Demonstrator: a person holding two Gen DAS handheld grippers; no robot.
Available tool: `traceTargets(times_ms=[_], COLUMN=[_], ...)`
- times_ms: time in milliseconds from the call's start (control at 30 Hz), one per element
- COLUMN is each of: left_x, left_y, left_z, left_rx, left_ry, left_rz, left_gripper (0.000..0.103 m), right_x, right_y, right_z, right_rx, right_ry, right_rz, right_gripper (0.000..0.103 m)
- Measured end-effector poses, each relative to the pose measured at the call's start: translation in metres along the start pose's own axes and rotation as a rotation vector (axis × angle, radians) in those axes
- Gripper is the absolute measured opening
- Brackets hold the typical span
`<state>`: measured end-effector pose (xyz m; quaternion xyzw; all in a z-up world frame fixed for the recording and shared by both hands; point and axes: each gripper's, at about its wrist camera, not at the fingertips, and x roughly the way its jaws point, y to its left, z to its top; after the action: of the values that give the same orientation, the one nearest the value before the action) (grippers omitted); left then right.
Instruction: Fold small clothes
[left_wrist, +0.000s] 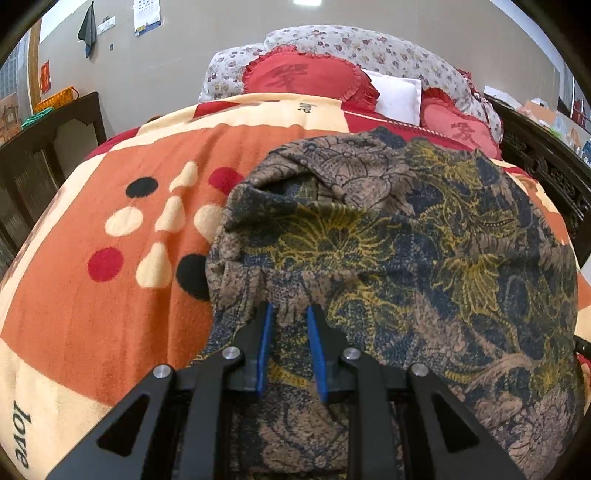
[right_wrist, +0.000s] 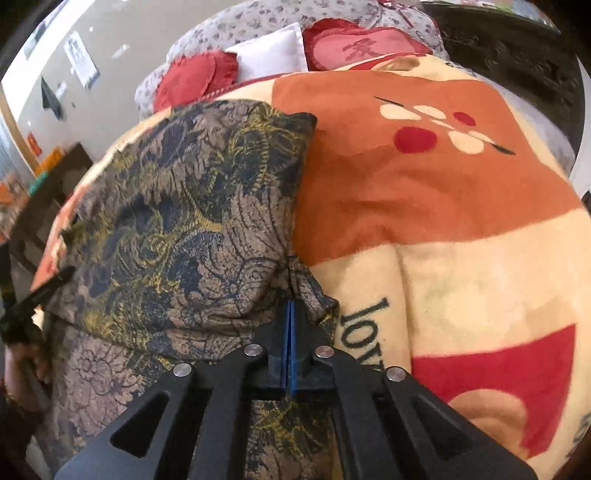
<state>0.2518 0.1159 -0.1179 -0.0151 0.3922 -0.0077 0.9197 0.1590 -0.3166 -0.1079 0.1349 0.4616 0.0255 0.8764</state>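
Patterned garment (left_wrist: 406, 236) on blanket (left_wrist: 110, 295), both hand-held grippers pinching its edge

One patterned garment (left_wrist: 424, 236) lies on one bed, over one orange-and-cream blanket (left_wrist: 122, 314). Two claws are at it: the left claw (left_wrist: 290, 314) and the right claw (right_wrist: 291, 314). At the headboard end I count two red heart cushions (left_wrist: 306, 75), one white pillow (left_wrist: 399, 96) and one floral quilt bundle (left_wrist: 369, 48). One dark cloth (left_wrist: 88, 31) and one calendar (left_wrist: 147, 16) hang on the wall.
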Motion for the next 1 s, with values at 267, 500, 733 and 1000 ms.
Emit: traceTargets(times_ms=[267, 500, 733, 1000], left_x=[0.002, 0.004, 0.005, 0.008], left_y=[0.005, 0.001, 0.003, 0.005], left_z=[0.002, 0.002, 0.002, 0.003], left_rx=[-0.027, -0.008, -0.025, -0.035], left_ry=[0.003, 0.003, 0.006, 0.007], left_rz=[-0.031, -0.004, -0.019, -0.033], left_gripper=[0.021, 0.022, 0.021, 0.021], right_x=[0.0, -0.035, 0.018, 0.06], right_y=[-0.004, 0.029, 0.061, 0.013], right_z=[0.006, 0.036, 0.071, 0.076], right_rx=[0.086, 0.009, -0.085, 0.014], right_ry=[0.124, -0.123, -0.153, -0.04], right_rz=[-0.173, -0.18, -0.137, -0.179], right_gripper=[0.0, 0.0, 0.0, 0.0])
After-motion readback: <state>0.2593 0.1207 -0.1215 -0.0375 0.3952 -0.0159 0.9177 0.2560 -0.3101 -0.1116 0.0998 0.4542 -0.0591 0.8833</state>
